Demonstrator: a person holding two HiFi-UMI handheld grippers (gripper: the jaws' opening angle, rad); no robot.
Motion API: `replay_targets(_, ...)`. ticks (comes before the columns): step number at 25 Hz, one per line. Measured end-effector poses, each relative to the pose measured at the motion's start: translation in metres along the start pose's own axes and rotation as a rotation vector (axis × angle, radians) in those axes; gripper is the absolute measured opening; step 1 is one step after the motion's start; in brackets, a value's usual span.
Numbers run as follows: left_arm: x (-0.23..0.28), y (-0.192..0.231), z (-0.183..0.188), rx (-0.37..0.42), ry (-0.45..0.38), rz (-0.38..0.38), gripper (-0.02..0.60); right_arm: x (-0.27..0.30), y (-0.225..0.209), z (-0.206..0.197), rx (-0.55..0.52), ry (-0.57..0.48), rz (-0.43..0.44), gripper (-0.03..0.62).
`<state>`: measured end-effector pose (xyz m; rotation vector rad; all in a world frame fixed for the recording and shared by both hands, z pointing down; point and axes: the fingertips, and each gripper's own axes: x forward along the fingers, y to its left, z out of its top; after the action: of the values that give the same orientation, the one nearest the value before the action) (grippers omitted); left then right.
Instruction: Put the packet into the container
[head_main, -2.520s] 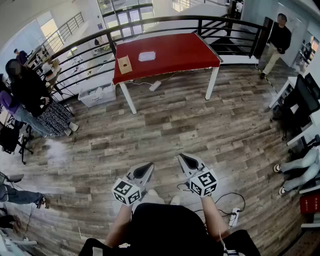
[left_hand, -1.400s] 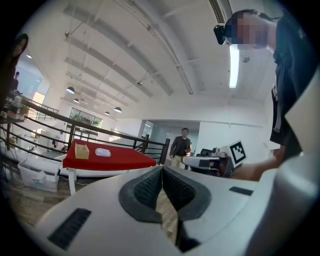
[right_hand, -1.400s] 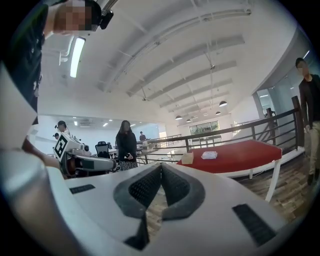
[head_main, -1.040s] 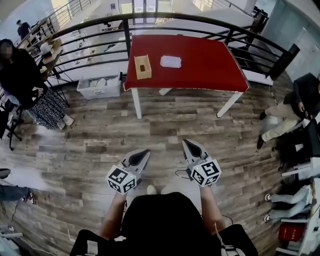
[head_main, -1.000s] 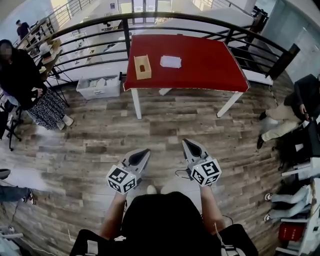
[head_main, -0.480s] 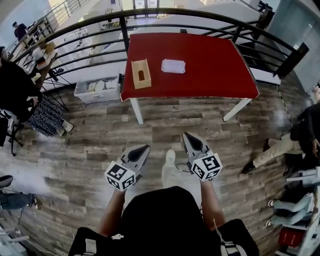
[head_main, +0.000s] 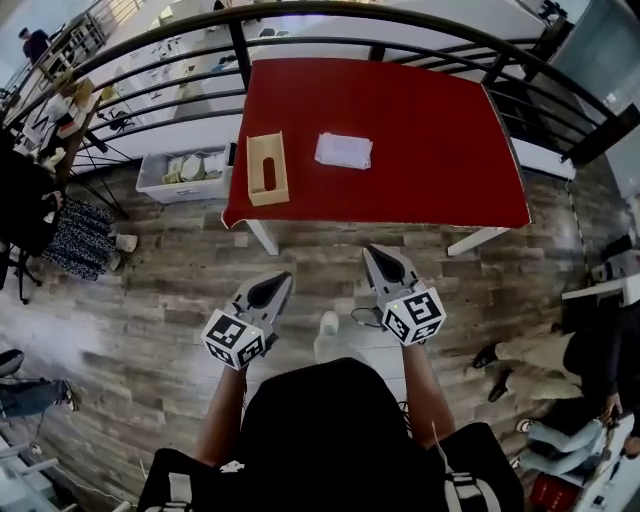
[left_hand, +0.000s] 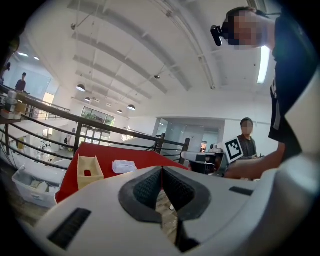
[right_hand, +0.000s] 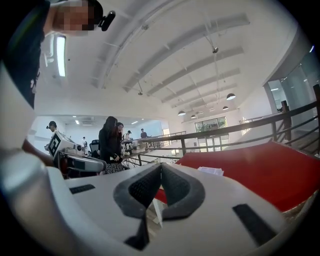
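Note:
A white packet (head_main: 344, 150) lies near the middle of the red table (head_main: 440, 150). Left of it stands the container (head_main: 266, 168), a tan open-topped box with a slot in its side. Both also show in the left gripper view, the container (left_hand: 88, 171) left of the packet (left_hand: 123, 166). The right gripper view catches the packet (right_hand: 210, 171) on the table edge. My left gripper (head_main: 281, 282) and right gripper (head_main: 371, 254) are held over the wood floor short of the table's near edge, both shut and empty, jaws pressed together.
A black railing (head_main: 330, 12) runs behind the table. A white bin (head_main: 185, 172) of items sits on the floor left of the table. People stand at the left (head_main: 30, 200) and right (head_main: 610, 350) edges. A cable (head_main: 362, 318) lies on the floor.
The table has drawn closer and lower in the head view as the person walks toward it. Both grippers stay shut in front of the body.

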<state>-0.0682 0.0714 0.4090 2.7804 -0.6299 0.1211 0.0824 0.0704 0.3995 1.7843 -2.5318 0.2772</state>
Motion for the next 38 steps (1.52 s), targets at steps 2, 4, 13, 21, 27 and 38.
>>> replay_targets(2,0.021,0.013,0.005,-0.003,0.005,0.017,0.011,0.015,-0.023,0.004,0.005,-0.003,0.002,0.017)
replay_targets(4,0.039,0.024,0.01,-0.002,0.005,0.029,0.011,0.028,-0.041,0.008,0.002,-0.007,0.009,0.017)
replay_targets(13,0.099,0.057,0.021,-0.012,0.049,0.06,0.011,0.073,-0.096,0.004,0.043,0.026,0.033,0.017)
replay_targets(21,0.118,0.098,0.029,-0.016,0.053,0.069,0.011,0.113,-0.111,-0.001,0.045,0.045,0.029,0.017)
replay_targets(27,0.149,0.141,0.041,-0.018,0.043,0.018,0.011,0.16,-0.132,0.002,0.021,0.077,-0.012,0.017)
replay_targets(38,0.187,0.219,0.063,-0.012,0.048,-0.081,0.011,0.241,-0.144,0.001,0.0,0.141,-0.05,0.017)
